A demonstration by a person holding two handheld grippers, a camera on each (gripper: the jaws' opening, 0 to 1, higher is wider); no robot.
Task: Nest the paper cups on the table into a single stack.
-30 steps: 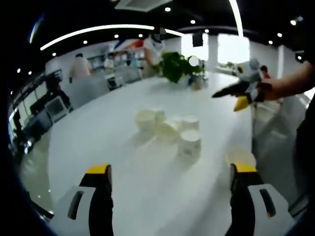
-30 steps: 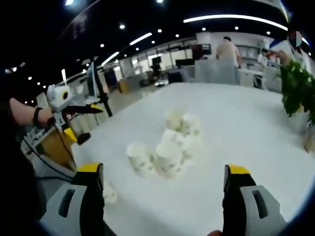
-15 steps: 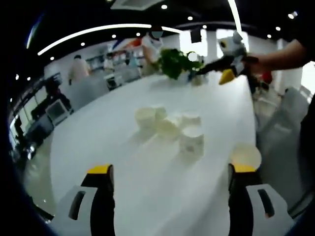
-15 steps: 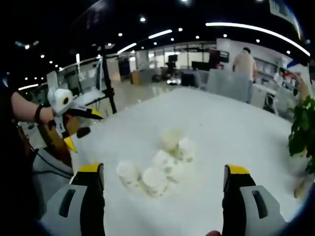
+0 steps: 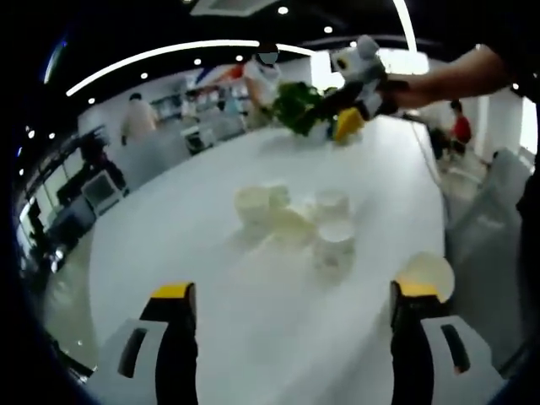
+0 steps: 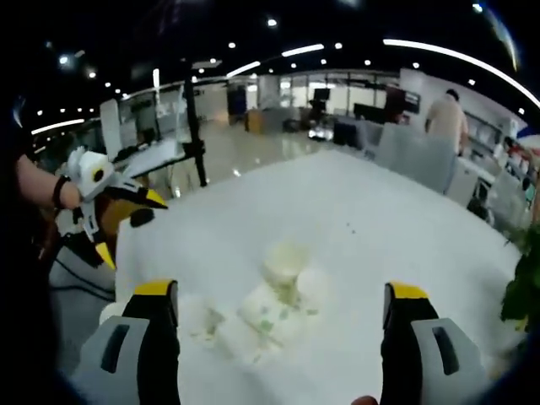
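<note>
Several white paper cups (image 5: 295,221) lie and stand in a loose cluster in the middle of the white table (image 5: 169,245); some are on their sides. One more cup (image 5: 428,273) stands apart near the table's right edge. My left gripper (image 5: 291,337) is open, low and short of the cluster. The right gripper (image 5: 327,118) hangs in the air beyond the cups, held by a hand. In the right gripper view the cluster (image 6: 274,304) lies blurred between the open jaws of my right gripper (image 6: 278,337), and the left gripper (image 6: 135,224) shows at the left.
A green potted plant (image 5: 295,105) stands at the table's far end, and its leaves (image 6: 523,287) reach in at the right. People stand by desks behind the table. A grey chair (image 5: 494,228) sits beside the table's right edge.
The right gripper has swung left and farther out over the table, beyond the cups. Its view now looks down on the cluster from closer. The left gripper has barely moved.
</note>
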